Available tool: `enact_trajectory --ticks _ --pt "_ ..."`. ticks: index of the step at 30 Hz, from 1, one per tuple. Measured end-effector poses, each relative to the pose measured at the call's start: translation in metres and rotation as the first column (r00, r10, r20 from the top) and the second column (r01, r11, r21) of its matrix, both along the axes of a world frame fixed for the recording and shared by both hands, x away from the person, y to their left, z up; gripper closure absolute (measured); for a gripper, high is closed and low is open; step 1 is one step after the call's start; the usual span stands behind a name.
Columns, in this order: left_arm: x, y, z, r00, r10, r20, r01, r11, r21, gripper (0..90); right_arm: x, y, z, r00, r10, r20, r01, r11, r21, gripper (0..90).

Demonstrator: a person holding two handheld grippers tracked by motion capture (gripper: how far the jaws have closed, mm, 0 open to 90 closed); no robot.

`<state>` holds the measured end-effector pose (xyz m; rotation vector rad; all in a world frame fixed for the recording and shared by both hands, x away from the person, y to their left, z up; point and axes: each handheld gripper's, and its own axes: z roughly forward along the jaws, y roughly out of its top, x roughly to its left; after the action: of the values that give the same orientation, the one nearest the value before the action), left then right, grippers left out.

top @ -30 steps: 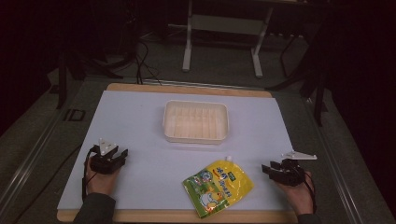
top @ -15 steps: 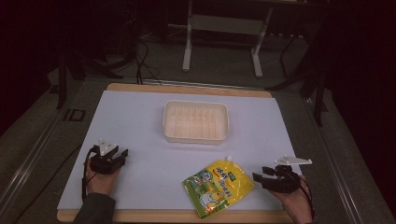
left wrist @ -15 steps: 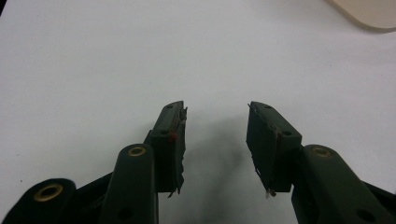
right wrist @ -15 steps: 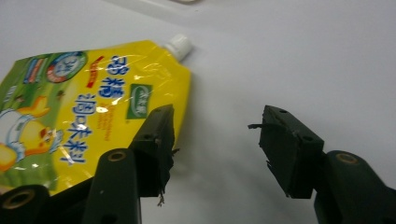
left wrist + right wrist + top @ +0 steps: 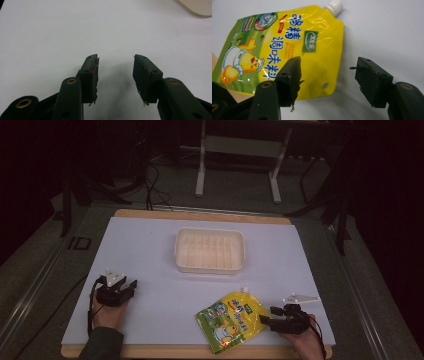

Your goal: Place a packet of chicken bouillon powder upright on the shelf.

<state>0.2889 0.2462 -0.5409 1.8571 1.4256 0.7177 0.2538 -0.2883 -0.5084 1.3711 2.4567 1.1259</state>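
A yellow and green spouted pouch with a white cap lies flat near the table's front edge; the right gripper view shows the pouch close up. My right gripper is open at the pouch's right edge, one jaw over the pouch and the other over bare table; in its own view the right gripper holds nothing. My left gripper rests open at the front left, far from the pouch, and the left gripper has only white table between its jaws. A cream plastic tray stands empty mid-table.
The white table cover ends at a wooden front edge just below the pouch. Dark floor, cables and a metal stand lie beyond the far edge. A corner of the tray shows at the top right of the left gripper view.
My right gripper has moved left and toward the front edge, reaching the pouch's right edge. The left gripper, pouch and tray have stayed put.
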Motion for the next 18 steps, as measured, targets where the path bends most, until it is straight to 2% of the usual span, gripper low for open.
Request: enact_trajectory --ticks 10,18 --pt "0.000 0.000 0.000 1.0000 0.000 0.002 0.000 1.0000 -0.002 54.5 0.004 0.009 -0.009 0.9990 0.014 -0.043 -0.014 1.000 -0.003 37.1" --pt "0.000 0.000 0.000 1.0000 0.000 0.001 0.000 1.0000 0.001 54.3 0.008 0.025 -0.012 0.9945 0.075 -0.074 -0.075 0.997 0.000 40.0"
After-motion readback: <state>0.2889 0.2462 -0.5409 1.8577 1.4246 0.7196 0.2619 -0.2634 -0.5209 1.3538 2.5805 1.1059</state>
